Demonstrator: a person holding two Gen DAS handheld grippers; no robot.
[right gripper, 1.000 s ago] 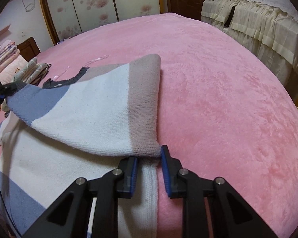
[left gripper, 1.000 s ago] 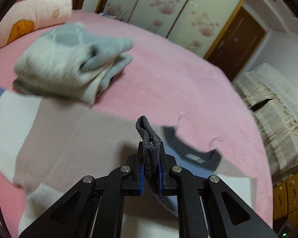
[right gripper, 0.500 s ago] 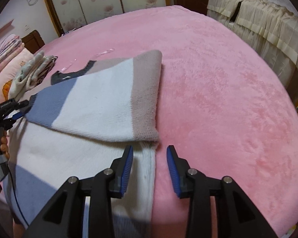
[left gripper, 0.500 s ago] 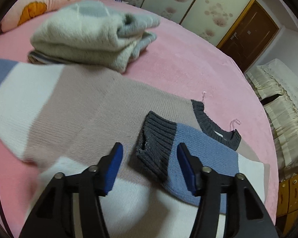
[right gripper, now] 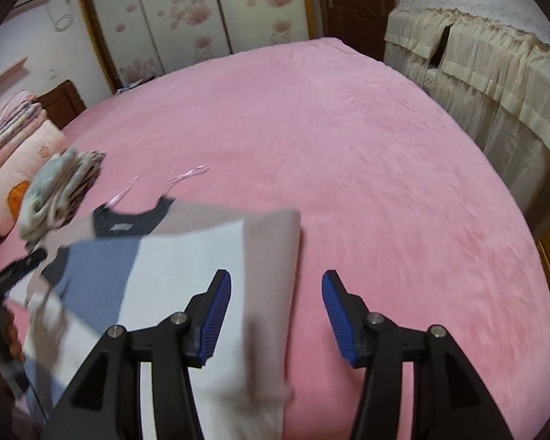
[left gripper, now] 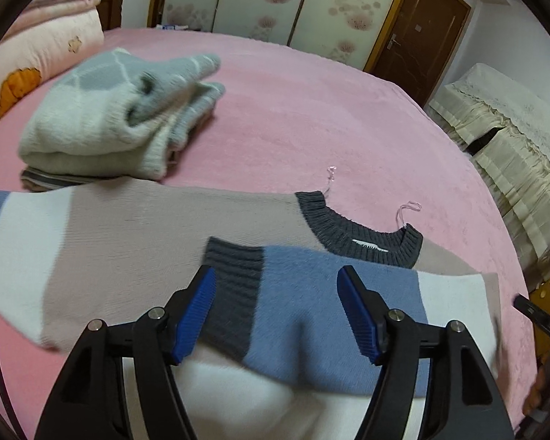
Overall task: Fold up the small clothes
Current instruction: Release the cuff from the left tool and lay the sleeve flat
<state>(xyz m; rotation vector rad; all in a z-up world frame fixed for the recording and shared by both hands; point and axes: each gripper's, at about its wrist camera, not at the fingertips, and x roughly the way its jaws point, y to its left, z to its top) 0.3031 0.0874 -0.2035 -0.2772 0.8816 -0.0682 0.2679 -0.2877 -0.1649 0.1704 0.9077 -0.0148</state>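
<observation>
A striped knit sweater in beige, white and blue with a dark grey collar lies flat on the pink bed. One sleeve with a grey cuff is folded across its body. My left gripper is open and empty just above the cuff and blue band. In the right wrist view the sweater lies at lower left. My right gripper is open and empty over its beige folded edge.
A folded grey and cream sweater sits on other folded clothes at the back left, also in the right wrist view. Pillows lie beyond it. A draped cabinet stands past the bed's right edge. The pink bedspread stretches far right.
Both grippers opened and let go: the left released the sleeve cuff, the right released the sweater's edge. The sleeve now lies flat across the body, and both grippers have pulled back and up.
</observation>
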